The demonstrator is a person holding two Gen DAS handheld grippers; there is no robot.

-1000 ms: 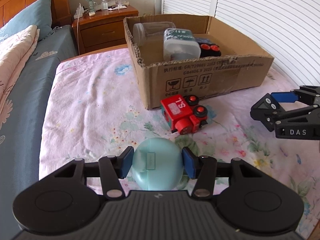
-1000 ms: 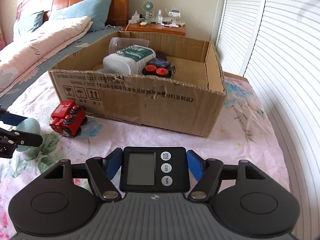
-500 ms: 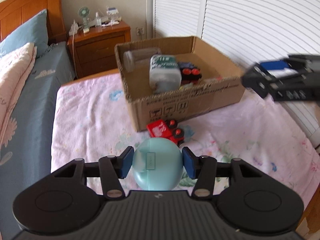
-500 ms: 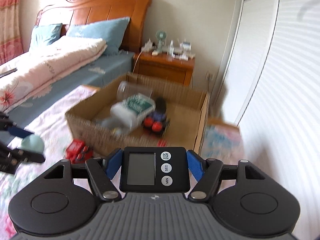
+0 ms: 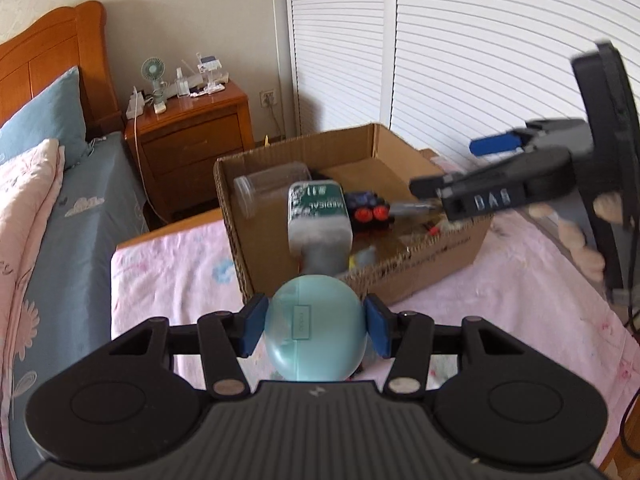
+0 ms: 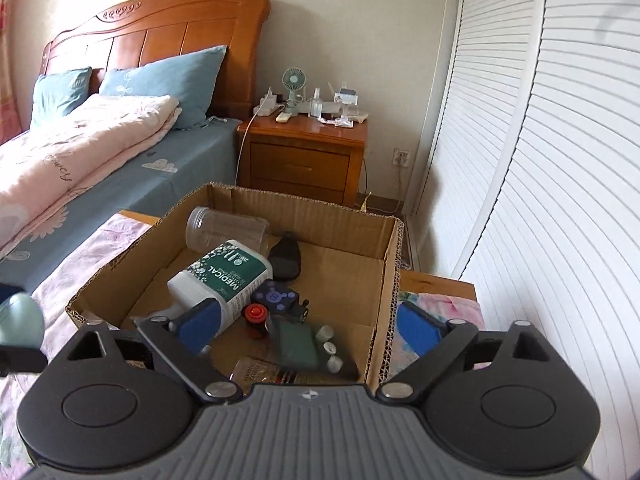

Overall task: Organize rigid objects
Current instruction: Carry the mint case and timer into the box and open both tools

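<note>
From my right wrist camera the cardboard box fills the middle of the frame, on the bedspread. In it a jar lies at the back left, a medical bottle just before it, and a timer at the front, under my spread fingers. The nightstand sits behind the box, the bed at upper left, and 2 pillows against the headboard.

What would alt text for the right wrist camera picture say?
The right gripper hangs over an open cardboard box, its blue-padded jaws opening with nothing gripped between them. In the box lie a white medical bottle, a clear jar, a blue toy and a blurred timer. Behind stand a bed and a nightstand.
</note>
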